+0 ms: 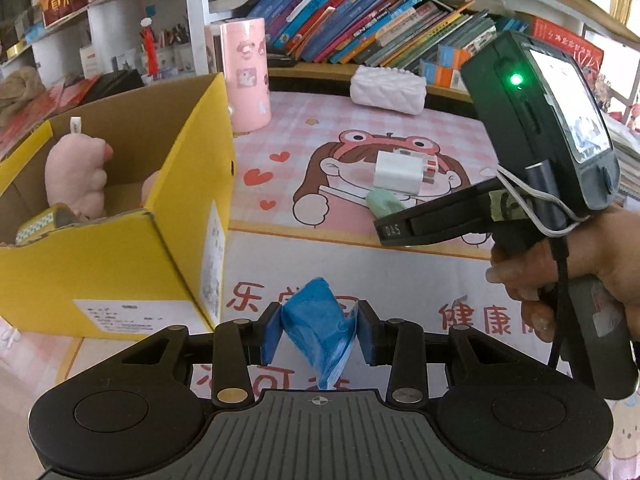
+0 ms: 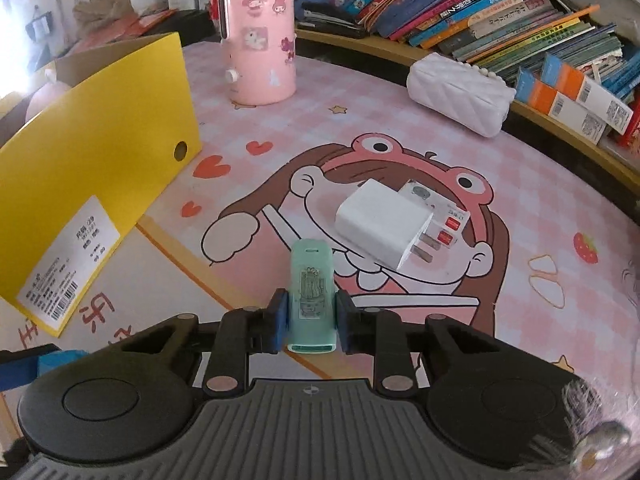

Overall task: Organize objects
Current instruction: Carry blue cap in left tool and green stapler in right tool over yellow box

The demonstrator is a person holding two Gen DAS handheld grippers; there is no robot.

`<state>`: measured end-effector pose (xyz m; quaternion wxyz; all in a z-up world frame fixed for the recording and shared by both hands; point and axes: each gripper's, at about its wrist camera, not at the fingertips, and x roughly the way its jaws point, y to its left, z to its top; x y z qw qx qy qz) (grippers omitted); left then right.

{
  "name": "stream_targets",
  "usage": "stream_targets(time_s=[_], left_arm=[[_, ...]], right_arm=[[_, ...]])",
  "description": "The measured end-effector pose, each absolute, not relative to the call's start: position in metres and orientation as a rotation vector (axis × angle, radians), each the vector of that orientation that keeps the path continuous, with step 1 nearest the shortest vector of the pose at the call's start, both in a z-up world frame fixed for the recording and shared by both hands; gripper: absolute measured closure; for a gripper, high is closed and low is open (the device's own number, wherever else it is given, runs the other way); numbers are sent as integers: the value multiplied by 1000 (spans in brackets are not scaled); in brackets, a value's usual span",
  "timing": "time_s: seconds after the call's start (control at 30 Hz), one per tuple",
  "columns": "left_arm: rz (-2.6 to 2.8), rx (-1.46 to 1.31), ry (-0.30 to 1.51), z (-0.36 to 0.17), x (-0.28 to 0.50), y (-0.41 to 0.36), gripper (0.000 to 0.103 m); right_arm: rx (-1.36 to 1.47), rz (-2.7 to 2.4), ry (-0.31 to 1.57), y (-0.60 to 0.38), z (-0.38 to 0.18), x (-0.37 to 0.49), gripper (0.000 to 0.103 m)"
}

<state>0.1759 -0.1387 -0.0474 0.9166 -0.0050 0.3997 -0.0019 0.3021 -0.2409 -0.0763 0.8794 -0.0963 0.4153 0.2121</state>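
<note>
Right wrist view: right gripper (image 2: 311,322) is clamping a mint-green stick-shaped case (image 2: 311,296) w/ jaws closed on its sides, still near the desk mat's (image 2: 400,128) middle, beside the white charger (image 2: 380,224). Left gripper (image 1: 319,330) is pinching a crumpled blue bag (image 1: 320,332), prob. heading for the yellow box (image 1: 120,264) at the mat's left edge.

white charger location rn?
White charger lies mid-mat on the cartoon face in the right wrist view, just beyond the green stick clamped in the right gripper.
</note>
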Motion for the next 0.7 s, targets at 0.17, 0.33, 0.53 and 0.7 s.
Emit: stream_targets(time_s=[0.17, 0.33, 0.53, 0.7], left_arm=[[-15, -42, 810, -43, 165, -128, 66], [-42, -66, 787, -36, 150, -114, 66], [-49, -84, 751, -23, 128, -85, 66], [-16, -115, 741, -16, 105, -46, 66]], right_arm=[[-153, 408, 847, -248, -61, 282, 80], [-105, 360, 825, -257, -40, 247, 80], [-39, 305, 819, -258, -18, 197, 80], [10, 280, 829, -242, -8, 156, 80]])
